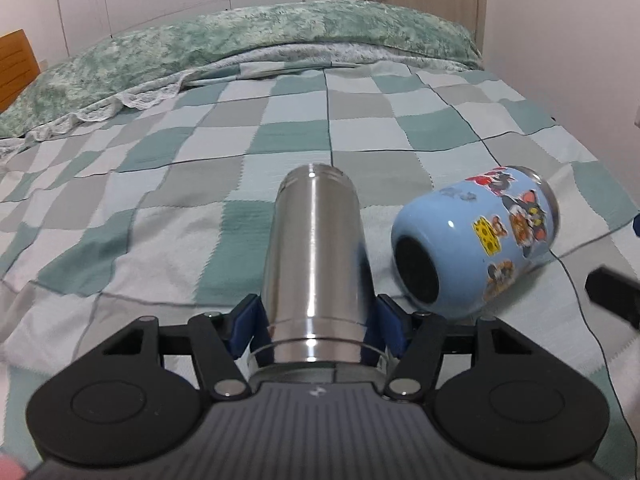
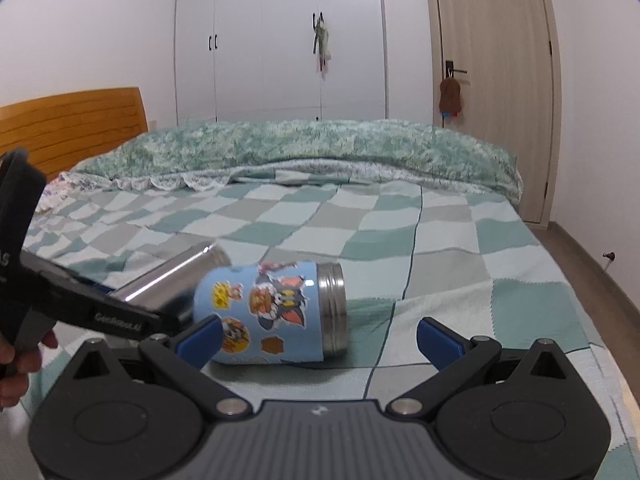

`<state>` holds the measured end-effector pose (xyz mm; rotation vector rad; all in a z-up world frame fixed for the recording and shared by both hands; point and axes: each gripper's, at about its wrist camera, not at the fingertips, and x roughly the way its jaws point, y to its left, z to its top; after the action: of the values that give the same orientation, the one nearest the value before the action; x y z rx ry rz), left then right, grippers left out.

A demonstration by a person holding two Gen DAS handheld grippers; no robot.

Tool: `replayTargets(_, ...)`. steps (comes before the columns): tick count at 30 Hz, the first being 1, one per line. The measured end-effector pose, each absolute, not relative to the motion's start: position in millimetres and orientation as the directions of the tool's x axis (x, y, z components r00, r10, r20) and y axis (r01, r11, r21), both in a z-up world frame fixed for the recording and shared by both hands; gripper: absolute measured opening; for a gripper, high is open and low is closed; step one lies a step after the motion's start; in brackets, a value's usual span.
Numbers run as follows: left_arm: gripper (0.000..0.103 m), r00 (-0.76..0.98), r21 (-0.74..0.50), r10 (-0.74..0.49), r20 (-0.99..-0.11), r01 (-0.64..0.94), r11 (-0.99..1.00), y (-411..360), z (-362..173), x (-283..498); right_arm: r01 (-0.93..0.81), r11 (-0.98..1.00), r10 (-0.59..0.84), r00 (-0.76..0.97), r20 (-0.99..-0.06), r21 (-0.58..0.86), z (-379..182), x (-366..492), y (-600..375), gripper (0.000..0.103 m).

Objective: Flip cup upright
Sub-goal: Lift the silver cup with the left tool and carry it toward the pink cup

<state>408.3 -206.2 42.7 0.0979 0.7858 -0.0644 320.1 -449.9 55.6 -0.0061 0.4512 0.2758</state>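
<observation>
A plain steel cup (image 1: 316,256) lies lengthwise between the blue pads of my left gripper (image 1: 316,320), which is shut on it near its base; its far end points away. It also shows in the right wrist view (image 2: 172,280). A light blue cup with cartoon stickers (image 1: 476,240) lies on its side on the bed to the right of the steel cup. In the right wrist view the blue cup (image 2: 268,312) has its steel rim pointing right. My right gripper (image 2: 320,336) is open, its jaws wide apart just in front of the blue cup, with its left pad (image 2: 200,338) close to the cup's base.
The checked green and grey bedspread (image 1: 240,152) covers the bed. A fluffy green blanket (image 2: 320,144) lies bunched along the far side. A wooden headboard (image 2: 68,128) stands at the left, wardrobes and a door behind. The bed's right edge drops to the floor (image 2: 592,272).
</observation>
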Motion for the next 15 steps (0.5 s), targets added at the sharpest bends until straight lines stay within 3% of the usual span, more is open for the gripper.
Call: replayTargets(15,0.063,0.738,0.034,-0.081,-0.670,0.139,0.990,-160,79,238,-0.302,0.952,0.291,0.847,-0.445,0.048,88,192,-412,0.103)
